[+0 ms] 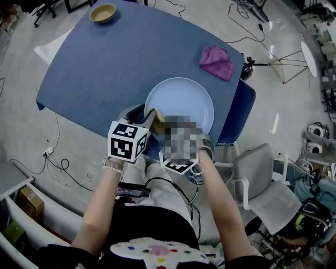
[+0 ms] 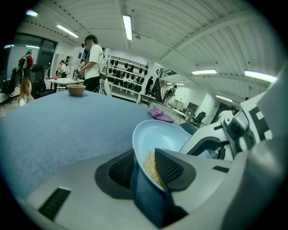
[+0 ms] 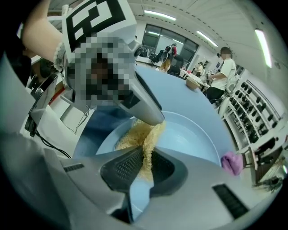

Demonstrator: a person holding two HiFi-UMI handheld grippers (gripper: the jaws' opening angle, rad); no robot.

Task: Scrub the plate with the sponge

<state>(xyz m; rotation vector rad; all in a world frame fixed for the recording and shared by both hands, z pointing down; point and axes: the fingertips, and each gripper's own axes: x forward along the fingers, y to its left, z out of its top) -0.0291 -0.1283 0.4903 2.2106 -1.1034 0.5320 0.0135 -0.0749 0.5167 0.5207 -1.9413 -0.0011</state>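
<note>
- A blue-covered bench (image 1: 105,63) stands on a pale floor (image 1: 23,58). Cables (image 1: 63,168) trail across the floor, and a grey chair (image 1: 262,184) stands close on the person's right.
- A wooden bowl (image 1: 102,13) sits at the far corner of the bench. A crumpled purple cloth (image 1: 217,62) lies near the bench's right edge, well apart from the bowl.
- The pale blue plate (image 1: 184,97) lies at the near edge of the bench, directly in front of the person.
- The left gripper view shows a large hall beyond the bench. There are long light strips (image 2: 127,27) on the ceiling, a rack (image 2: 130,72) of dark items along the back wall, and people (image 2: 93,56) standing there.
- The person's left forearm (image 1: 102,205) and right forearm (image 1: 226,210) reach forward and down side by side. The two grippers meet at the plate's near rim.
- The left gripper (image 2: 145,156) straddles that rim, with one pad outside the plate and the other over its inner face. Its jaws are spread wide and do not pinch the rim.
- The right gripper (image 3: 147,155) angles steeply down. Its jaws are clamped on the yellow sponge (image 3: 139,132), which is squashed thin between the pads.
- The sponge lies on the inner face of the plate by the near rim. It touches the tip of the left gripper's inner jaw.
</note>
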